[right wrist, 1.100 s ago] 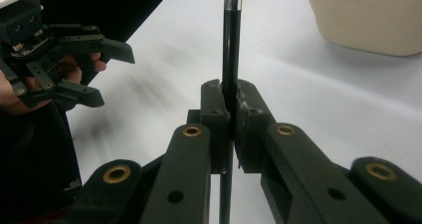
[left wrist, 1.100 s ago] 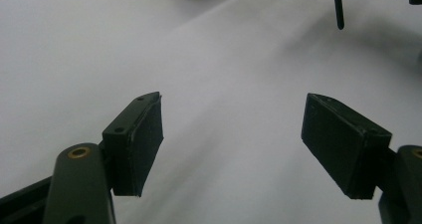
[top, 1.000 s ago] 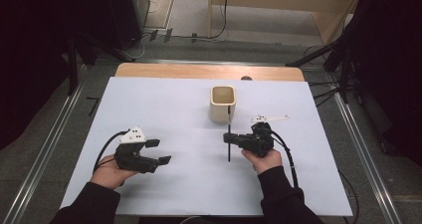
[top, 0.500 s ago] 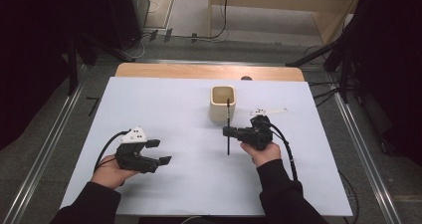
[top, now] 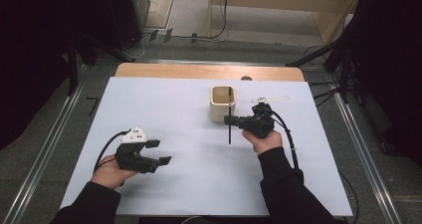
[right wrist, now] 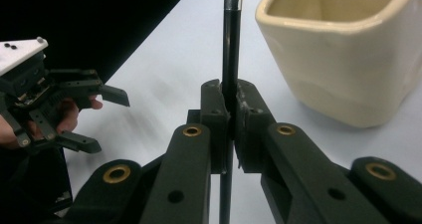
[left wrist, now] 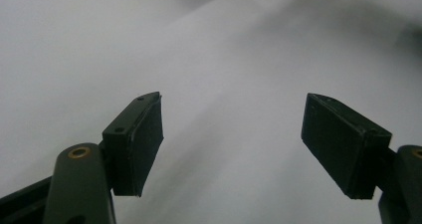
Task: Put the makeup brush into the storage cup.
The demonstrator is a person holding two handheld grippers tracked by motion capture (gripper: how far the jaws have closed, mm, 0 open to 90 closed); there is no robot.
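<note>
While the right gripper [right wrist: 230,117] pinches a thin black pen [top: 229,129] just beside the cream square ceramic cup [top: 222,103], the left gripper [top: 160,152] rests well apart, jaws spread.

Right gripper [top: 228,120] fingers clamped, apparently raised; left gripper [top: 160,152] fingers spread wide, low.

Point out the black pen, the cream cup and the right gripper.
black pen [right wrist: 232,45], right gripper view, on its shaft above the jaws.
cream cup [top: 219,110], high view, on its front wall.
right gripper [right wrist: 231,117], right gripper view, between its fingertips, shut on the pen.
</note>
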